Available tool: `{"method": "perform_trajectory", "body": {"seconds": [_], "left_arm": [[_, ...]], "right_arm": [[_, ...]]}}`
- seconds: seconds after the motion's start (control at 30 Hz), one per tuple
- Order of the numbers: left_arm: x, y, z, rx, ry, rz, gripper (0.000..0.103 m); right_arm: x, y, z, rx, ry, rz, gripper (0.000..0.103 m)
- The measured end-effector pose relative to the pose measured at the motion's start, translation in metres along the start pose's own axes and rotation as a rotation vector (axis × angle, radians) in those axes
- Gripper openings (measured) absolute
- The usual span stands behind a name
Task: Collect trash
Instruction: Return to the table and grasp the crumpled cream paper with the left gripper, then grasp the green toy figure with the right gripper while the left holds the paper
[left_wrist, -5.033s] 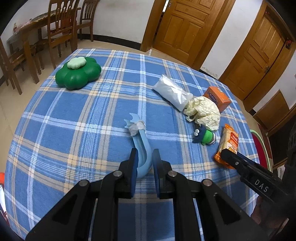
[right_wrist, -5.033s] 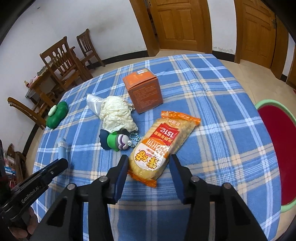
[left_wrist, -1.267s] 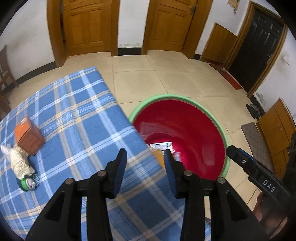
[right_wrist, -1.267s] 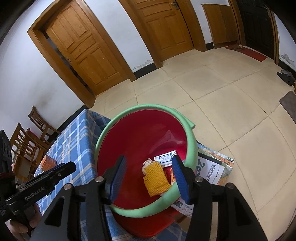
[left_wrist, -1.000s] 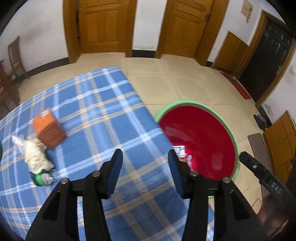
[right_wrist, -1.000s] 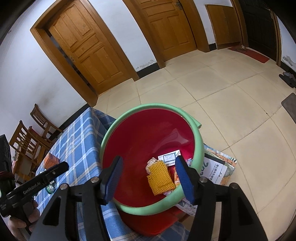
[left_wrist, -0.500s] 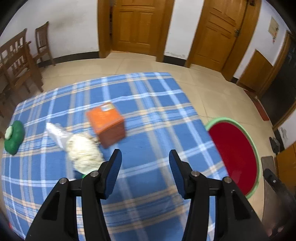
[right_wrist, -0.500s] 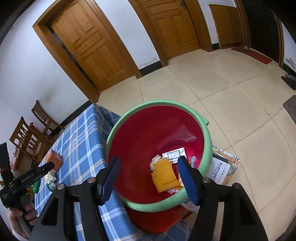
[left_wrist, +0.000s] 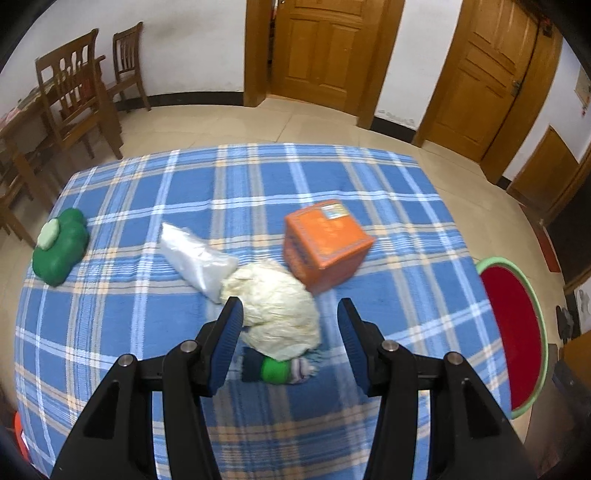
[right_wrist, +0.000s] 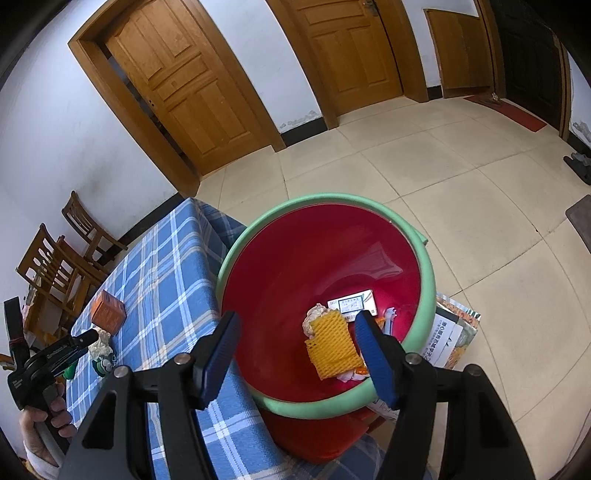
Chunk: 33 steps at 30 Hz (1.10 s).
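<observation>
Blue pads of the left tool stand apart with nothing between them, hanging over the crumpled cream paper wad on the plaid tabletop. A second ago this tool looked down beside the bin; it has swung back across the cloth, so the next pickup looks likely to be that wad. Just nearer than the wad lies a small green toy; beyond it a clear plastic bag and an orange box, with a green flower-shaped thing far off to the side. The right tool, jaws just widened and empty, hovers over the red bin, where the snack packet now lies with other scraps.
</observation>
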<state>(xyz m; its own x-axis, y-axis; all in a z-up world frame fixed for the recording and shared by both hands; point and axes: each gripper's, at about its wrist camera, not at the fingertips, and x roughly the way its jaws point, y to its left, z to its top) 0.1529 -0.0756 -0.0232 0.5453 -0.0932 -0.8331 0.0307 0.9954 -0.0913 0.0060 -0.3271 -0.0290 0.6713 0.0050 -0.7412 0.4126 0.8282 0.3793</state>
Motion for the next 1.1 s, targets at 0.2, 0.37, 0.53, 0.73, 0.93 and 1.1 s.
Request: {"method": "perform_trajectory", "body": {"seconds": [0.2, 0.37, 0.53, 0.73, 0.93, 1.1], "left_arm": [[0.013, 0.013, -0.001, -0.029, 0.025, 0.009, 0.053], [0.022, 0.016, -0.002, -0.039, 0.037, -0.009, 0.053], [0.026, 0.014, -0.004, -0.03, 0.04, -0.027, 0.043], [0.021, 0.017, -0.006, -0.038, 0.028, -0.05, 0.036], [-0.001, 0.023, -0.006, -0.041, -0.017, -0.066, 0.036], [-0.024, 0.031, -0.01, -0.044, -0.056, -0.075, 0.036]], "right_arm": [[0.002, 0.005, 0.0, -0.011, 0.01, -0.005, 0.067], [0.005, 0.009, 0.0, -0.019, 0.018, -0.006, 0.067], [0.006, 0.013, -0.002, -0.027, 0.024, -0.003, 0.067], [0.006, 0.021, -0.002, -0.039, 0.022, 0.003, 0.067], [0.005, 0.035, -0.005, -0.066, 0.024, 0.021, 0.067], [0.006, 0.054, -0.007, -0.101, 0.03, 0.047, 0.067]]}}
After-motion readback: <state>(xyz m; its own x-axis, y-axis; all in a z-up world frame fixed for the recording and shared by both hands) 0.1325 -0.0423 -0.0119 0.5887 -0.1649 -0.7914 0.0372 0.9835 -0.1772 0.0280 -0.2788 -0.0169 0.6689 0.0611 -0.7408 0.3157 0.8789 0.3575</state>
